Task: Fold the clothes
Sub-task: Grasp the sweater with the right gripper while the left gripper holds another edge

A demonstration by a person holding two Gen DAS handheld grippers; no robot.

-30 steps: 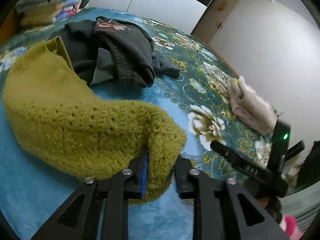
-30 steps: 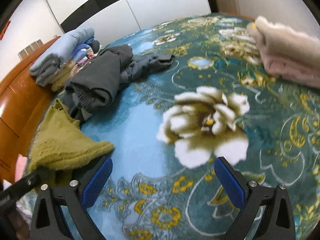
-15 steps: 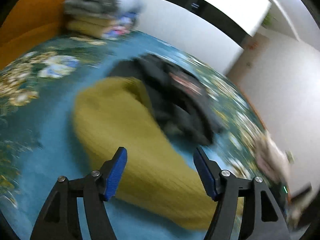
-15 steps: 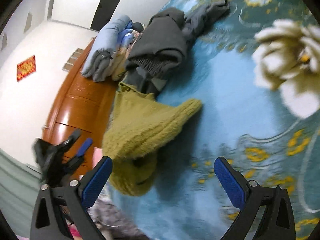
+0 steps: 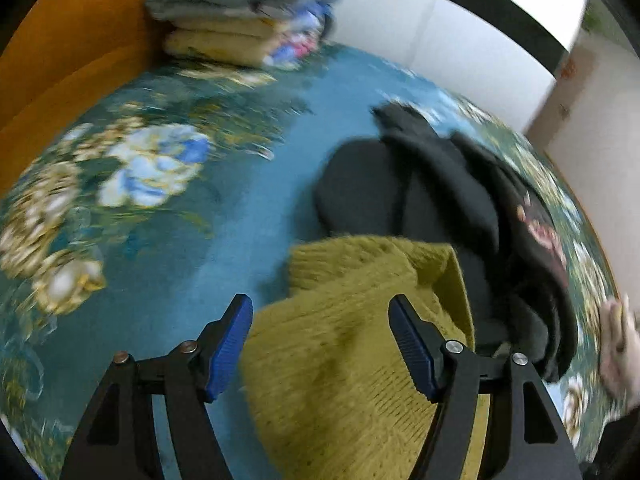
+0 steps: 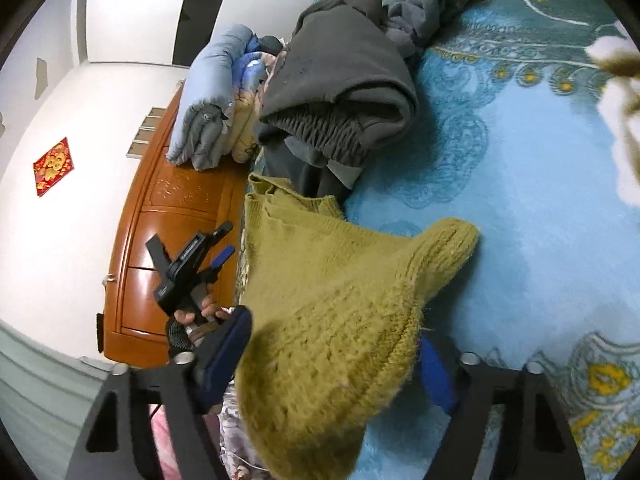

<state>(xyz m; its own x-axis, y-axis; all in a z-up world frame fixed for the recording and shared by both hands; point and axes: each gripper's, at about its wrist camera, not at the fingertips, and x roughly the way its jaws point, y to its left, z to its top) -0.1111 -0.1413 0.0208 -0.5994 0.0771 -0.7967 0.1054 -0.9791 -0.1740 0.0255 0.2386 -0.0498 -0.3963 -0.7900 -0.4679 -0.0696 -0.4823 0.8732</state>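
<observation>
An olive-green knitted sweater [image 5: 352,344] lies crumpled on the floral bedspread [image 5: 168,216]. My left gripper [image 5: 320,332] is open and hovers over the sweater, with the knit showing between its blue pads. In the right wrist view the sweater [image 6: 340,304] bulges up between the wide-apart blue pads of my right gripper [image 6: 336,356]; I cannot tell whether the pads touch it. The left gripper [image 6: 220,258] also shows there, held in a hand over the bed's left edge.
A heap of dark grey and black clothes [image 5: 440,200] lies just beyond the sweater, also in the right wrist view [image 6: 340,76]. A stack of folded clothes [image 5: 240,12] sits against the orange wooden headboard [image 6: 160,248]. A pale pink garment [image 5: 620,352] lies at the right.
My left gripper let go of the sweater, opened and swung left toward the headboard. My right gripper swung left and came down over the sweater, which now sits between its pads.
</observation>
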